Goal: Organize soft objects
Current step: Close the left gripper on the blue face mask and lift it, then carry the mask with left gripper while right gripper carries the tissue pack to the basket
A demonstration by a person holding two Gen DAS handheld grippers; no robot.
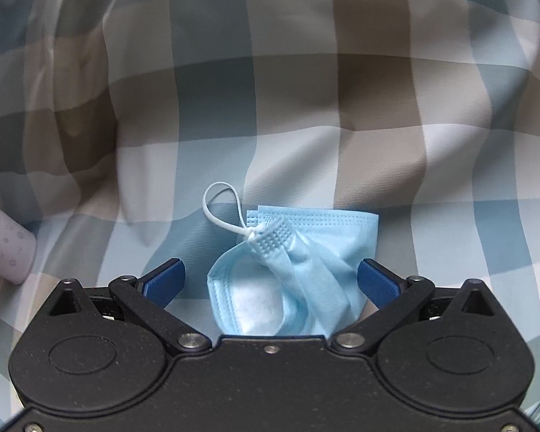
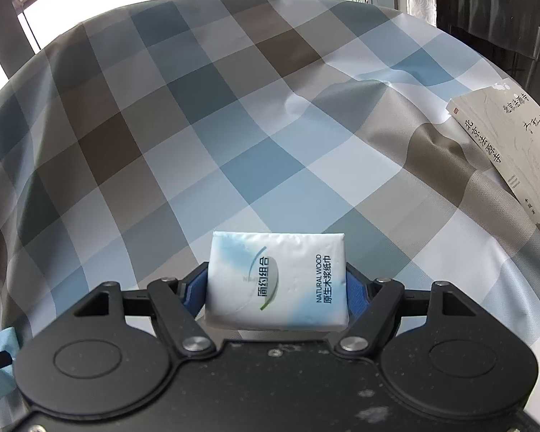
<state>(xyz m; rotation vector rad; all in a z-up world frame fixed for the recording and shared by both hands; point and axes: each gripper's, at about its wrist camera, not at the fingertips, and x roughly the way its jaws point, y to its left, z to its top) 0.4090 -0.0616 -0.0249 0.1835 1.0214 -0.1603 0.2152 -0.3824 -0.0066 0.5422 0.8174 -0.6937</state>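
Left claw (image 1: 270, 280) is spread wide around the mask (image 1: 295, 280), pads clear of it either side; mask lies crumpled on the checked cloth (image 1: 306, 108). Risk I see: closing now could catch only a loose fold or the ear loop (image 1: 221, 205), so it slips or drags the cloth up. Right claw (image 2: 275, 288) is pinching the tissue pack (image 2: 275, 280) by its sides; soft pack could squeeze out. Both claws pitch steeply down toward the cloth.
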